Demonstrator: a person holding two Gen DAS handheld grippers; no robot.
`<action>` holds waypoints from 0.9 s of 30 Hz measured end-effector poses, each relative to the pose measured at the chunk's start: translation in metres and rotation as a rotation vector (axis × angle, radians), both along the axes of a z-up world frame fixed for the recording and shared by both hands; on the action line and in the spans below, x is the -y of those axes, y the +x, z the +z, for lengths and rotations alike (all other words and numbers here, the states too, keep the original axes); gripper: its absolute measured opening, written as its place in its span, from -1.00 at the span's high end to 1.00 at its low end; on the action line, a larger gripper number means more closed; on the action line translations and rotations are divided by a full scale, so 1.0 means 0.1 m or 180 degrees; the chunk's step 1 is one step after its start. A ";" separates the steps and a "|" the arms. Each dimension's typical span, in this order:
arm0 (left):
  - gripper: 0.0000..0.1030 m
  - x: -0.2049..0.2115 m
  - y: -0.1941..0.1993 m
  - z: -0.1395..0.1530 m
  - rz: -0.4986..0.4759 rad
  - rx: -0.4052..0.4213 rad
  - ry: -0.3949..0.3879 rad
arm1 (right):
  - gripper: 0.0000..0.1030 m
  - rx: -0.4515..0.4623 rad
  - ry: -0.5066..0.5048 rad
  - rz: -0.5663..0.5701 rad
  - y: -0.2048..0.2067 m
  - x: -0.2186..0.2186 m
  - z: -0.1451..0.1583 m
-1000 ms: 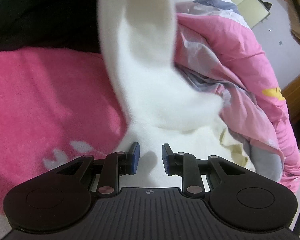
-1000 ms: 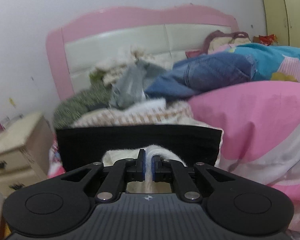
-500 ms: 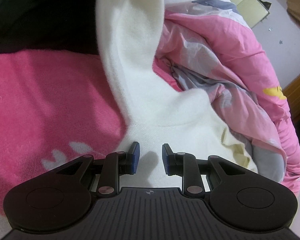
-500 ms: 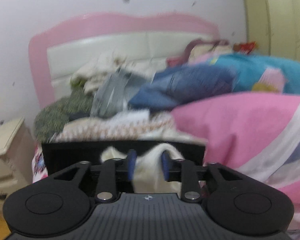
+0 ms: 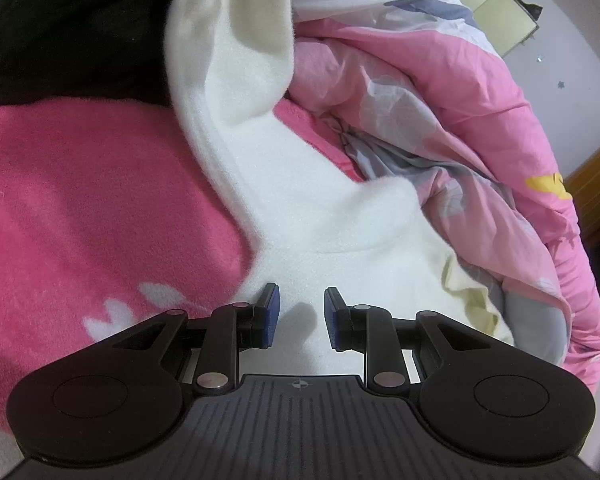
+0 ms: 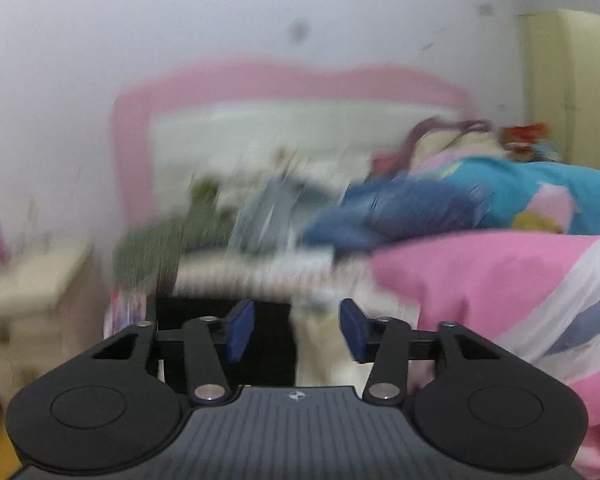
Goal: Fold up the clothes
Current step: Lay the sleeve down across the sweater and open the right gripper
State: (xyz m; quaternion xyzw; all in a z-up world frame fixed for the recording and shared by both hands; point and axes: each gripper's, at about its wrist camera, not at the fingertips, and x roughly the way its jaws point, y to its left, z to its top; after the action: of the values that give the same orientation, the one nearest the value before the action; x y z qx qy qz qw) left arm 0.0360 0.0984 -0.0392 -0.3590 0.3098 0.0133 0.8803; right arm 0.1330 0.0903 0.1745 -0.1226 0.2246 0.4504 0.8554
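Both claws, my left gripper (image 5: pixel 299 312) and right gripper (image 6: pixel 297 330), stand apart and grip nothing; white fleece garment (image 5: pixel 300 216) lies rumpled on pink blanket (image 5: pixel 80 208), folding unfinished.

Left claw (image 5: pixel 299 312): black body, ribbed dark-grey top plate with a small crosshair mark, two round black discs at the sides, silver rivets on the linkage arms, blue pads inside both fingers. Right claw (image 6: pixel 296 330): same build, same blue pads.
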 end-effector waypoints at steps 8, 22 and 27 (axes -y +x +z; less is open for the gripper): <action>0.53 0.01 -0.01 0.01 0.0007 0.0001 0.0021 | 0.73 -0.0047 -0.1014 -0.0371 0.42 -0.47 -0.74; 0.53 -0.06 0.02 -0.01 -0.0010 -0.0031 -0.0129 | 0.71 0.0641 0.0256 -0.0300 0.30 -0.51 -0.10; 0.52 -0.05 0.01 0.02 -0.0016 -0.0005 -0.0054 | 0.68 0.0842 0.0406 -0.0376 -0.01 0.15 0.48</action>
State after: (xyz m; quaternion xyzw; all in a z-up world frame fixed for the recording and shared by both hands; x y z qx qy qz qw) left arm 0.0374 0.1031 -0.0375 -0.3656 0.3115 0.0088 0.8771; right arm 0.1317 0.0758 0.2227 -0.1129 0.0876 0.3926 0.9085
